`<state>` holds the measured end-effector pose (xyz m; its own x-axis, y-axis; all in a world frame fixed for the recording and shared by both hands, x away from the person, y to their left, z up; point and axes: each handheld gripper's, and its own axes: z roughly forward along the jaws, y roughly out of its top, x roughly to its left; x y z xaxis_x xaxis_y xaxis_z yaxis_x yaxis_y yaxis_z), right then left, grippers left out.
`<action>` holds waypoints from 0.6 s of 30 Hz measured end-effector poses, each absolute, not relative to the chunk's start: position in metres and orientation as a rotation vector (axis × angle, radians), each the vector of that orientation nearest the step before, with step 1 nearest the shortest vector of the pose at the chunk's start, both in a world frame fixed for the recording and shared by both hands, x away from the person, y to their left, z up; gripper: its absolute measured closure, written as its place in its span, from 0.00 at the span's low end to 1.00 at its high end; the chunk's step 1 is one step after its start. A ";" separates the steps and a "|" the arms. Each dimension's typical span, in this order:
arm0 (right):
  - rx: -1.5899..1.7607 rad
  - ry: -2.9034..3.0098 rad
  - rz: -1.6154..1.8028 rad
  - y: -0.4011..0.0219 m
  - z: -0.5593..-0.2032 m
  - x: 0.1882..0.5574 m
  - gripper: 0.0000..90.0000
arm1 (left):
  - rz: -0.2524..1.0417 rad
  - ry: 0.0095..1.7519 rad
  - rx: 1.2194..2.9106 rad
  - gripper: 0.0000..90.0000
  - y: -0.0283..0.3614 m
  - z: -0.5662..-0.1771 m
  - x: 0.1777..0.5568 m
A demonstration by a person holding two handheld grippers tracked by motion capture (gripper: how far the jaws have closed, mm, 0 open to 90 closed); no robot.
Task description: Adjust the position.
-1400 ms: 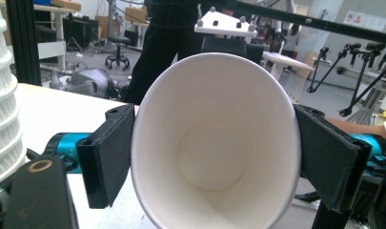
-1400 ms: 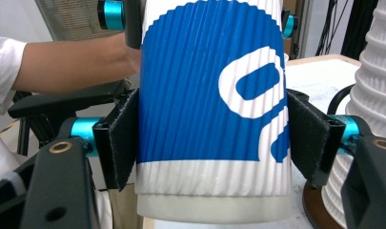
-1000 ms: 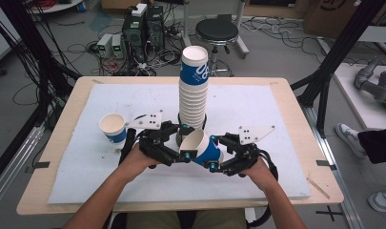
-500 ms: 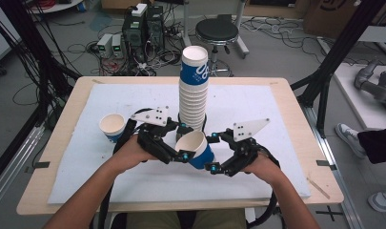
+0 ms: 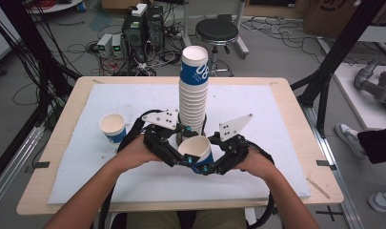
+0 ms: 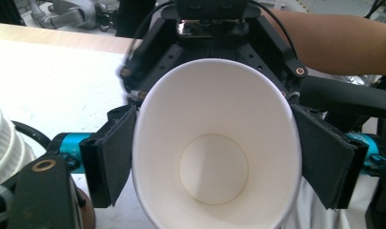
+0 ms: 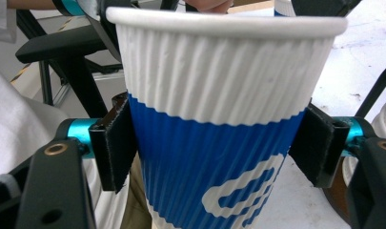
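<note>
Both tongs meet at one paper cup [image 5: 196, 151] held above the front of the counter [image 5: 286, 119], just before the tall cup stack [image 5: 194, 90]. The right tongs [image 5: 214, 164] clamp the cup's blue ribbed wall between both pads. The left tongs [image 5: 174, 152] have just been opening, their pads either side of the cup's rim; I cannot tell whether they still press on it.

text: none legible | cup stack [image 5: 194, 90]: white logo on blue, unreadable
</note>
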<state>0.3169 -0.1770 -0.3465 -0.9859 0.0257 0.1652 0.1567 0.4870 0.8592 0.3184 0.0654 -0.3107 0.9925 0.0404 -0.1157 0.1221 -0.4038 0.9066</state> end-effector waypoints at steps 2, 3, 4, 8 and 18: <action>-0.157 -2.600 -1.527 -0.178 -0.347 0.317 0.29 | -0.082 0.120 1.972 0.20 0.065 -0.312 0.317; -0.159 -2.597 -1.539 -0.178 -0.346 0.317 0.29 | -0.065 0.140 1.953 0.20 0.065 -0.313 0.316; -0.169 -2.601 -1.547 -0.179 -0.346 0.317 0.29 | -0.046 0.153 1.944 0.19 0.066 -0.313 0.315; -0.207 -2.606 -1.595 -0.187 -0.347 0.318 0.29 | -0.014 0.211 1.847 0.19 0.080 -0.321 0.311; -0.364 -2.623 -1.749 -0.225 -0.350 0.318 0.29 | 0.199 0.386 1.685 0.19 0.128 -0.337 0.308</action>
